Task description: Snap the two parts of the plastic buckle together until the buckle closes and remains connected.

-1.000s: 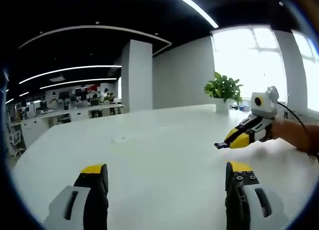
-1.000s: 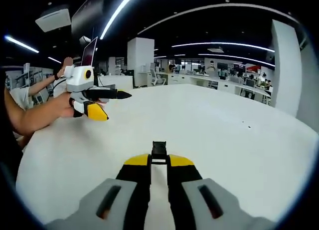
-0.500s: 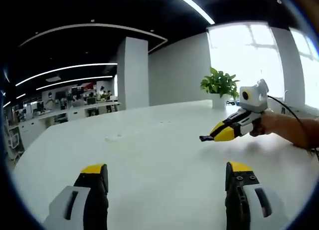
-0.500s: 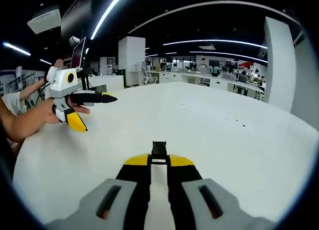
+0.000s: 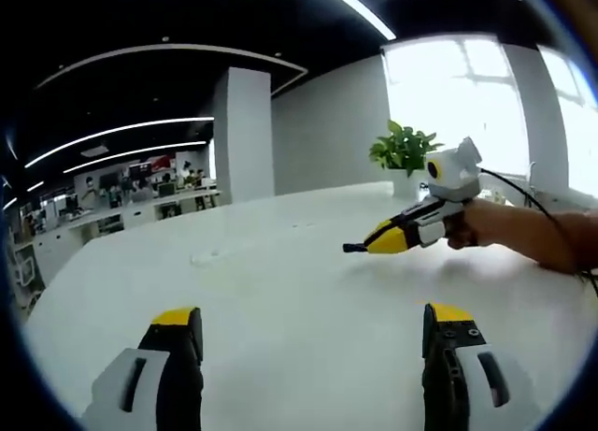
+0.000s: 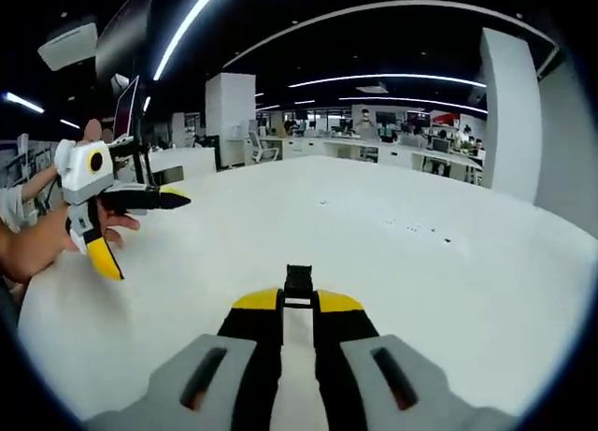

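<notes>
A small black plastic buckle part [image 6: 298, 280] is pinched at the tips of the right hand-held gripper [image 6: 298, 301], above the white surface [image 6: 392, 263]. The left hand-held gripper [image 5: 313, 323] is held spread wide, nothing between.

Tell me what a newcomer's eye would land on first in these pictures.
In the right gripper view, the right gripper is shut on a small black buckle part above the bare white table. To its left, a hand holds the left gripper, jaws spread wide. In the left gripper view, a green potted plant stands by the bright window.
</notes>
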{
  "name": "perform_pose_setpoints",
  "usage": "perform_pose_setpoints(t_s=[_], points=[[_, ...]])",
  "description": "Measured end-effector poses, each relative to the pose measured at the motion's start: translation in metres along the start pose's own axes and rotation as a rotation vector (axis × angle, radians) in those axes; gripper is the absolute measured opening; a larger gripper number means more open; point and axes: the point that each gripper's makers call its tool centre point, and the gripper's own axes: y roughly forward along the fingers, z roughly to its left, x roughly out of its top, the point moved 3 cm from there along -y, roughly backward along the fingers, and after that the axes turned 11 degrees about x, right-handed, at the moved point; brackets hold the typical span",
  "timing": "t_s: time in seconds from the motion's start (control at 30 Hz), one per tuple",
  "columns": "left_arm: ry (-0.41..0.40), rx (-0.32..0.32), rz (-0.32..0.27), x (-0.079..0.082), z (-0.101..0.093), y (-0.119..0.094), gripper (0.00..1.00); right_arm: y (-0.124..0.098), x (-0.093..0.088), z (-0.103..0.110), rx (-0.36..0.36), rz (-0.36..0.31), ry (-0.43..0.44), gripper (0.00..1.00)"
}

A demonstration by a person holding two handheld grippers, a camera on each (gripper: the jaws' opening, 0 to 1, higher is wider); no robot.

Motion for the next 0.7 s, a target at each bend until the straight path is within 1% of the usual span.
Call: perform_pose_setpoints(t_s=[0.2,0.3,0.5,0.7], points=[[0.011,-0.015,0.004,-0.001,-0.006,0.002,0.99,0.010,0.002,-0.007,-0.026,0.002,0.001,0.09],[0.002,-0.004,0.006,-0.002,-0.004,0.003,0.99,0.017,0.004,-0.011,-0.033,0.003,0.003,0.09],[-0.015,0.003,0.004,-0.003,-0.003,-0.003,0.99,0.029,0.010,-0.019,-0.041,0.004,0.006,0.09],[-0.017,0.006,-0.001,-0.002,0.001,-0.005,0.99,0.034,0.008,-0.022,-0.046,0.015,0.011,0.09]])
